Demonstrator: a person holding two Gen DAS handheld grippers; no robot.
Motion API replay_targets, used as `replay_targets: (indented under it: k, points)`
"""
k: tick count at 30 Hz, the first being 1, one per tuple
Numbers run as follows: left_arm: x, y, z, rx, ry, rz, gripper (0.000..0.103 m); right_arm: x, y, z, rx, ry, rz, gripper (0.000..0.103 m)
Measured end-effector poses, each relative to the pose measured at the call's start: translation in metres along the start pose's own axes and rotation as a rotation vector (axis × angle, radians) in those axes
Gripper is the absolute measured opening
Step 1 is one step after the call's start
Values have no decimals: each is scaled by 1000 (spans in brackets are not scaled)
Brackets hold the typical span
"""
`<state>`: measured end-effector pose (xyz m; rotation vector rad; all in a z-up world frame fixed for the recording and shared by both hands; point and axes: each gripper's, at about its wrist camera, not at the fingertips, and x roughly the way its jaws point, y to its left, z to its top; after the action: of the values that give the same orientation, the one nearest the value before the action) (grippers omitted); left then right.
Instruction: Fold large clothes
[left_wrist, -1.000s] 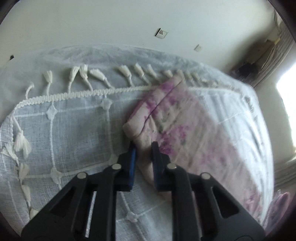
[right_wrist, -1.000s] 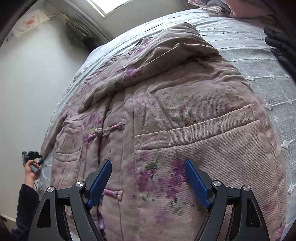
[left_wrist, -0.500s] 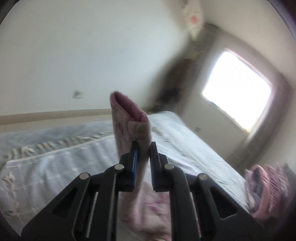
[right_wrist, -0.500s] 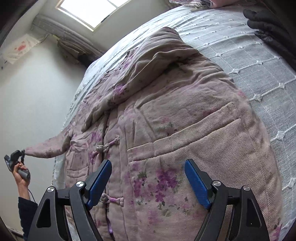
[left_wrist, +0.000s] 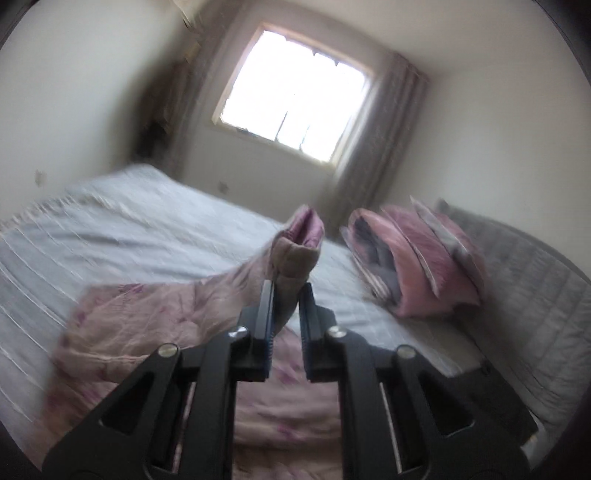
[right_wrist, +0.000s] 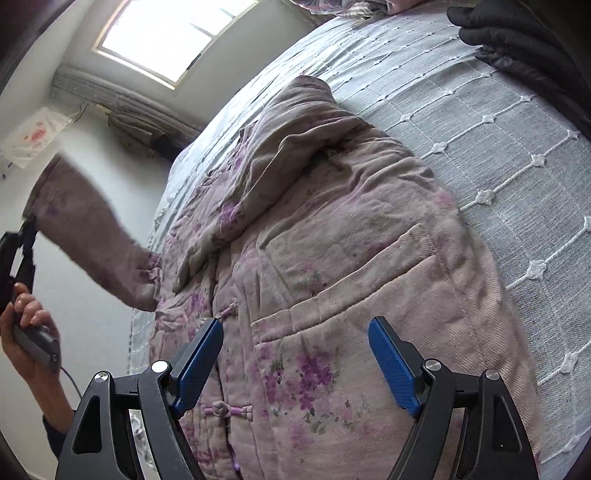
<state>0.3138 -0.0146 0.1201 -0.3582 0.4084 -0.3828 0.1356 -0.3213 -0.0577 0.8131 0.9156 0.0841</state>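
Two tongs work my bed (right_wrist: 480, 122): left tongs (left_wrist: 286, 295) grip the jacket (right_wrist: 332, 258) sleeve (left_wrist: 295, 254) aloft, right tongs (right_wrist: 295, 332) gape wide above its pocket (right_wrist: 362, 295).

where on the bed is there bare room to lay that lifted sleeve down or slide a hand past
Bare bedspread lies right of the floral jacket, up to the black garment. More lies between the jacket and the pillows. The middle is crowded: the jacket fills it under the open right gripper, and the left gripper holds the sleeve aloft.
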Motion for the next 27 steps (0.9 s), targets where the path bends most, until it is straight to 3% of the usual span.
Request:
replay_targets:
  k: [4,7,9,14,16,18,24,27]
  points:
    - [54,-24,-58,-9,165,-14,17,-9,-5,3,19,-17,21,82]
    - [94,-24,-104,-69,336,-82,17,-8,-8,4,32,-16,19,82]
    - [117,-23,-132,-104,437,-63,17,-6,-10,4,45,-8,19,82]
    - [115,-12,-156,-161,503,-31,22,-3,-5,3,26,0,21,82]
    - [104,-16,-153,-107,484,8,47,-3,-7,4,35,2,19,82]
    - [102,-27,-153,-18,470,54,59,-6,-10,4,59,-5,34,82]
    - [129,-75,-167,114,553,77,67,-10,-13,7,79,-29,21,82]
    - [147,-87,-182,216,584,181,66,-13,-18,8,85,-45,-8,82]
